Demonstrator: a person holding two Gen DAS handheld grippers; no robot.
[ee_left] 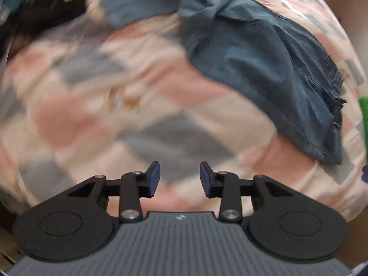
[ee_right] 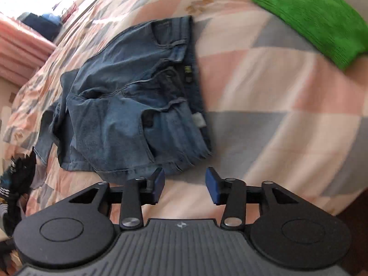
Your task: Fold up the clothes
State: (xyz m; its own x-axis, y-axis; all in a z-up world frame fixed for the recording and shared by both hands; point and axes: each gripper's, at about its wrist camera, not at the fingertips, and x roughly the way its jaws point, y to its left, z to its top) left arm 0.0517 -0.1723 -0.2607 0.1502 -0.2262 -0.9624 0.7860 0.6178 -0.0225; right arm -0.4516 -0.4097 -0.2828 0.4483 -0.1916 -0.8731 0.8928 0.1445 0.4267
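A pair of blue denim jeans (ee_right: 128,105) lies crumpled on a bed with a pink, grey and cream patchwork cover (ee_right: 264,105). In the left wrist view the same jeans (ee_left: 264,69) spread across the upper right, one leg trailing toward the top left. My right gripper (ee_right: 185,185) is open and empty, hovering just off the jeans' near edge by the waistband. Over bare bedcover my left gripper (ee_left: 179,177) is open with nothing between its fingers, the jeans lying ahead and to its right. The left wrist view is motion-blurred.
A folded green towel (ee_right: 312,16) rests on the bed at the far right, and a sliver of the green towel (ee_left: 363,119) shows in the left view. A pile of dark clothes (ee_left: 41,16) sits at the bed's far left. Pink folded fabric (ee_right: 20,46) lies beyond the bed.
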